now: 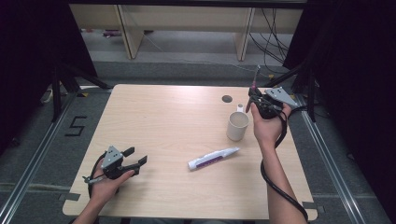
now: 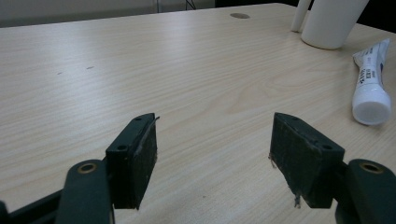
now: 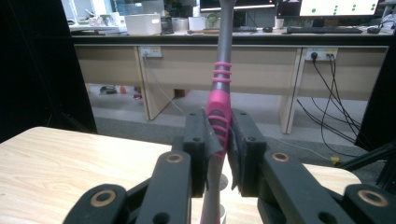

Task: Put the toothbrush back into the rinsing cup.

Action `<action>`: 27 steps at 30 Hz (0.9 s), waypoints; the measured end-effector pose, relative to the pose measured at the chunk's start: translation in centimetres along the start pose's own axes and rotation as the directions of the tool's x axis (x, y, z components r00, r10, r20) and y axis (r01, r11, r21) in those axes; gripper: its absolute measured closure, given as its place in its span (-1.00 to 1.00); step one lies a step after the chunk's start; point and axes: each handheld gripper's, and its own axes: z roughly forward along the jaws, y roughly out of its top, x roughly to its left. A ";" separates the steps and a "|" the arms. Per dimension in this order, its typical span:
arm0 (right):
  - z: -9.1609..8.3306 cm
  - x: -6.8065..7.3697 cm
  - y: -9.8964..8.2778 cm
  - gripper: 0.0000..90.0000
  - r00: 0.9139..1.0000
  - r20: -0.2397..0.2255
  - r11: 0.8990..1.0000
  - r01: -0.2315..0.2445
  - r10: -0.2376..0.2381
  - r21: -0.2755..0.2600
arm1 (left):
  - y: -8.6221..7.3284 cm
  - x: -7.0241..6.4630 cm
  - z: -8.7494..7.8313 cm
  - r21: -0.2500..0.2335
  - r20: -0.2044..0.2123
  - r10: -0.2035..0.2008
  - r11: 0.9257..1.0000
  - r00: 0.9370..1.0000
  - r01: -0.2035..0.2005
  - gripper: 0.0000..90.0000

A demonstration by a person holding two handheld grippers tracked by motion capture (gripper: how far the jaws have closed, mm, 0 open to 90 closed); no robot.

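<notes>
Gripping a toothbrush (image 3: 220,100), right gripper (image 1: 256,97) above cup (image 1: 237,126), left gripper (image 1: 135,156) fingers wide, empty.

A pale wooden table (image 1: 154,116) with a small round hole (image 1: 227,98) right of centre stands on grey floor marked "5" (image 1: 76,126) at the left, while beige desks (image 1: 128,32) and loose black cables (image 1: 273,37) cross the top, a white box (image 3: 143,24) on one.

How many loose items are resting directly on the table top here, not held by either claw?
2. A white cup stands near the right edge, and a toothpaste tube lies in front of it toward the middle. The toothbrush is clamped in the right claw, off the table.
</notes>
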 end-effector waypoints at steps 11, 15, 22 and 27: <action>0.9 0.0 0.1 0.75 1.000 0.004 1.000 -0.002 0.002 0.002 | -0.1 -0.1 0.0 -0.001 0.003 -0.031 1.000 1.000 0.031 -0.30; 1.2 -0.1 0.1 0.75 1.000 0.005 1.000 -0.007 0.007 -0.003 | -0.1 -0.1 0.0 -0.004 0.005 -0.024 1.000 1.000 0.024 -0.30; 1.7 -0.2 0.1 0.75 1.000 0.014 1.000 -0.006 0.006 0.001 | 0.0 0.0 0.0 -0.001 0.002 0.001 1.000 1.000 -0.001 -0.30; 2.0 -0.2 0.2 0.75 1.000 0.017 1.000 -0.019 0.019 0.003 | -0.1 -0.1 0.0 -0.003 0.005 -0.026 1.000 1.000 0.026 -0.30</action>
